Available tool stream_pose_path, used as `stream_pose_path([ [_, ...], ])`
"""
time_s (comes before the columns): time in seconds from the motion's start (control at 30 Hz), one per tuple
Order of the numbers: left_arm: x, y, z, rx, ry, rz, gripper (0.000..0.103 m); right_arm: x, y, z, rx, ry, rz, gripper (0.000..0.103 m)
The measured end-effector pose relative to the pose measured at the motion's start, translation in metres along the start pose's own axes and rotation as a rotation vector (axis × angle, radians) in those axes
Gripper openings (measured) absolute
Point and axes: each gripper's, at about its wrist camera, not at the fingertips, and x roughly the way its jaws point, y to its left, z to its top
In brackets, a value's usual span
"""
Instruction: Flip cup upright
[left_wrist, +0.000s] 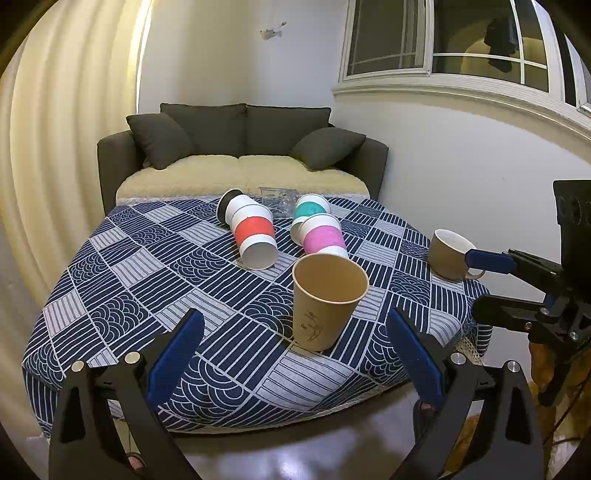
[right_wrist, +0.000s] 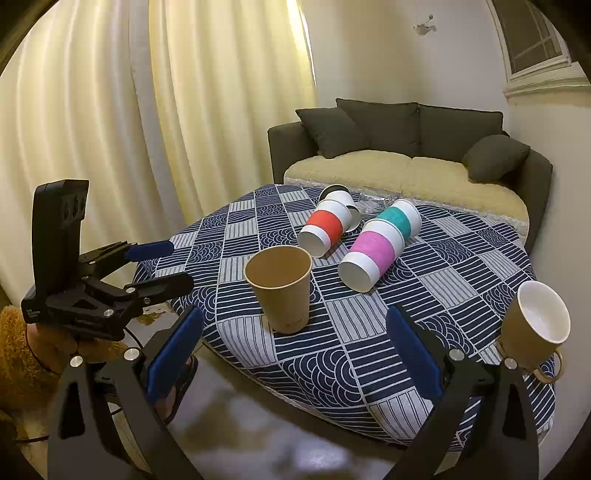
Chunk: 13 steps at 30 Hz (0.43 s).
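Blue patterned tablecloth (left_wrist: 122, 280) at centre frame bears an upright brown paper cup (left_wrist: 325, 299); left gripper (left_wrist: 295, 354) and right gripper (right_wrist: 295, 354) both gape, released

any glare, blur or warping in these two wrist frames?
Left wrist: strong fisheye bends the window and curtain, with dark vignette corners; the paper cup is sharp; glare patches on the floor. Right wrist: same barrel warp on the curtain; the floor reflections look smeared; warm light, soft shadows under the cups; the mug stretches near the edge.
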Motion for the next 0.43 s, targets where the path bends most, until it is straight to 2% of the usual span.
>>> stream_pose_path([
  [0.43, 0.0005, 0.0006, -0.0012, -0.002, 0.008, -0.001, 0.096, -0.0002, -0.0001, -0.0005, -0.009, 0.007, 0.000, 0.098],
])
